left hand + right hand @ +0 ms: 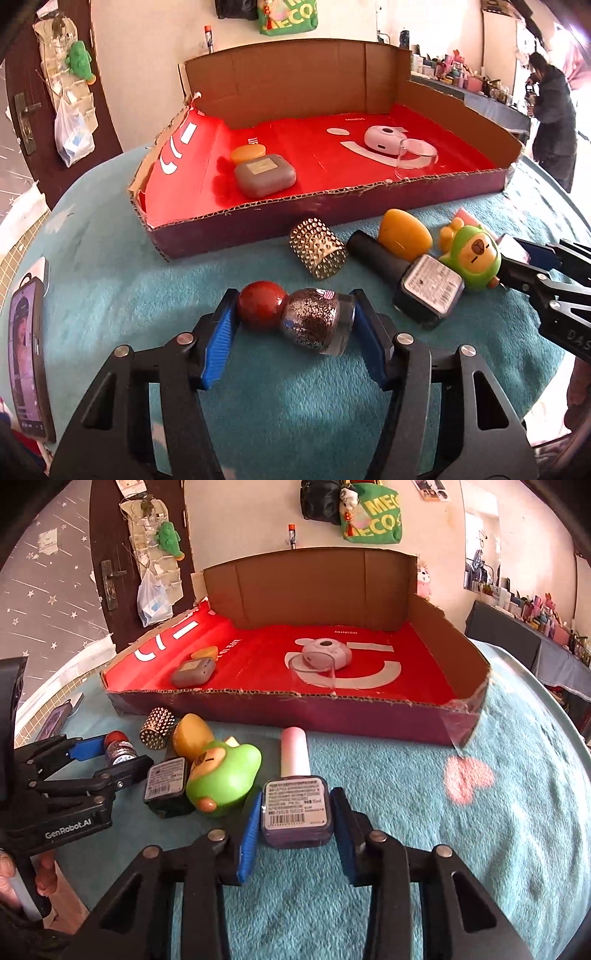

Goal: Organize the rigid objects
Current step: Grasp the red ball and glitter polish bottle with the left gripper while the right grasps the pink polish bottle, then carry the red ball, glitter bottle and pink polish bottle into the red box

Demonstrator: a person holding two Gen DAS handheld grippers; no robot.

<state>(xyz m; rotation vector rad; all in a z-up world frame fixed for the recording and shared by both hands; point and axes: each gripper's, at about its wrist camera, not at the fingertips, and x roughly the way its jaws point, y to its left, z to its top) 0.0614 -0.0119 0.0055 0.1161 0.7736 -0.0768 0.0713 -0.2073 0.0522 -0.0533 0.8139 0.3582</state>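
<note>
My left gripper (293, 325) is shut on a glitter nail polish bottle with a round red cap (295, 321), lying sideways on the teal blanket. My right gripper (295, 823) has its jaws around a purple nail polish bottle with a pink cap (295, 790); the pads touch its sides. A dark nail polish bottle (406, 277), a yellow soap-like piece (404, 236), a green capybara toy (472, 258) and a gold studded cuff (317, 247) lie between the grippers. The cardboard tray (332, 206) with a red lining stands behind.
In the tray lie a grey case (264, 175), an orange oval piece (248, 152), a pink round device (384, 138) and a clear glass (413, 158). A phone (27, 362) lies at the table's left edge. A person (554, 122) stands at the far right.
</note>
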